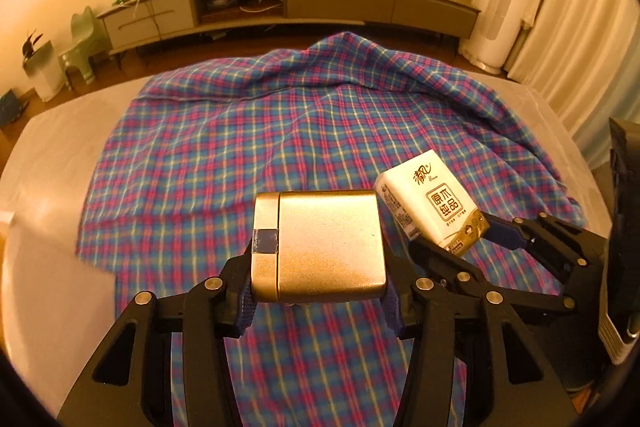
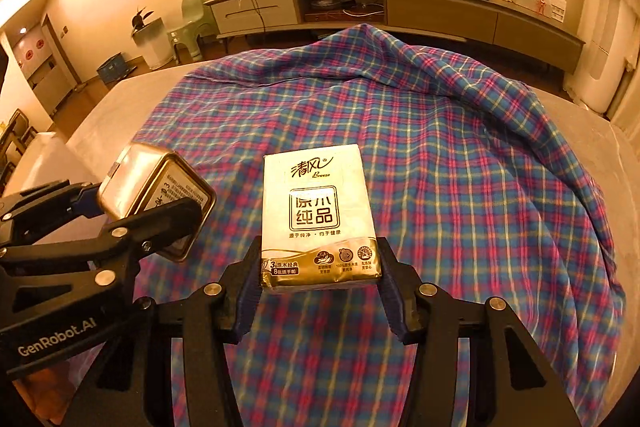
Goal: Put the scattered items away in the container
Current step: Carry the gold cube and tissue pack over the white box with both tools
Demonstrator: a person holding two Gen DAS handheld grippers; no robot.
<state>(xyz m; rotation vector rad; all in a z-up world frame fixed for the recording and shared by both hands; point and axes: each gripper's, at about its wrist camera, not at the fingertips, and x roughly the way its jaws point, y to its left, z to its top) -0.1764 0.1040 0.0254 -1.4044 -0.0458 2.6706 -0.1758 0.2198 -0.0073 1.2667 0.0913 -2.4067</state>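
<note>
Left tongs [image 1: 318, 291] clamped on gold tin [image 1: 320, 247], right tongs [image 2: 320, 287] clamped on tissue pack [image 2: 318, 215], each gripped by its near end and held clear above the plaid cloth [image 1: 240, 147] on the bed [image 1: 52, 155]. Step in hand, as judged: carry phase, both items lifted together, tin just left of pack. Container not seen in either view, so the next move calls for locating it, then bringing both over it before release.

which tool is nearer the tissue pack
Right. The right tool grips the tissue pack between its fingers, above the plaid cloth. The left tool is alongside on the pack's left, clamped on the gold tin.
</note>
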